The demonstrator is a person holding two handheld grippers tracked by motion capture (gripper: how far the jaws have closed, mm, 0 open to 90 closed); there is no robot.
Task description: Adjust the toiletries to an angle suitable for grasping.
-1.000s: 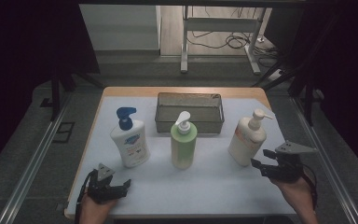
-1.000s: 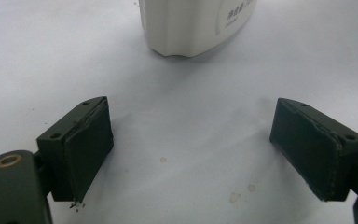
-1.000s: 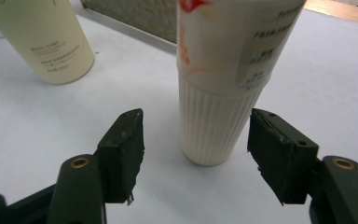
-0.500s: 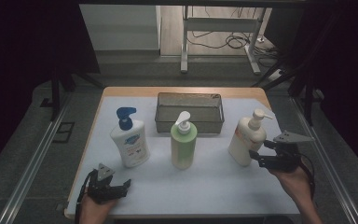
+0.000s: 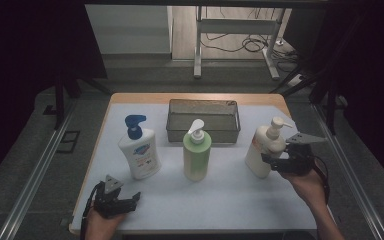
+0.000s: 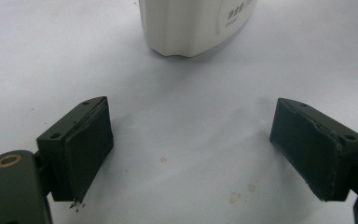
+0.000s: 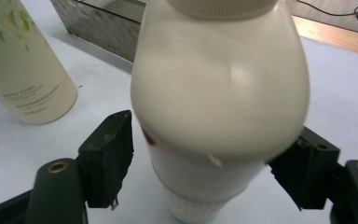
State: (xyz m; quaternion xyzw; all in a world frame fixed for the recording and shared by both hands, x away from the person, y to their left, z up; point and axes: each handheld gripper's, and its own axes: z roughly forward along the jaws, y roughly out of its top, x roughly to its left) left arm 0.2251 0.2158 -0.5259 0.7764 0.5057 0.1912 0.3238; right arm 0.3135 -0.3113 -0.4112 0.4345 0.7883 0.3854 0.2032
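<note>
A white sheet covers the wooden table (image 5: 130, 102), and everything stands on it; at the far middle sits a grey metal mesh basket (image 5: 203, 120), its long side toward the person; in front of the basket three pump bottles stand upright in a loose row, well apart from one another; the white bottle with the blue pump (image 5: 139, 148) is at the left, the pale green pump bottle (image 5: 196, 151) is in the middle just before the basket's near wall, and the cream-white pump bottle (image 5: 265, 147) is at the right, near the table's right edge; the right gripper (image 5: 275, 164), held level in the person's right hand, has this cream-white bottle (image 7: 219, 107) between its jaws, which have just been opening; in the right gripper view the left pad stands clear of the bottle's side with a visible gap, while the right pad sits just beside the bottle, contact there not clear; the left gripper (image 5: 125, 200) rests low at the near left corner, jaws spread wide with bare sheet between them, and the base of the blue-pump bottle (image 6: 196, 25) stands ahead of it.
</note>
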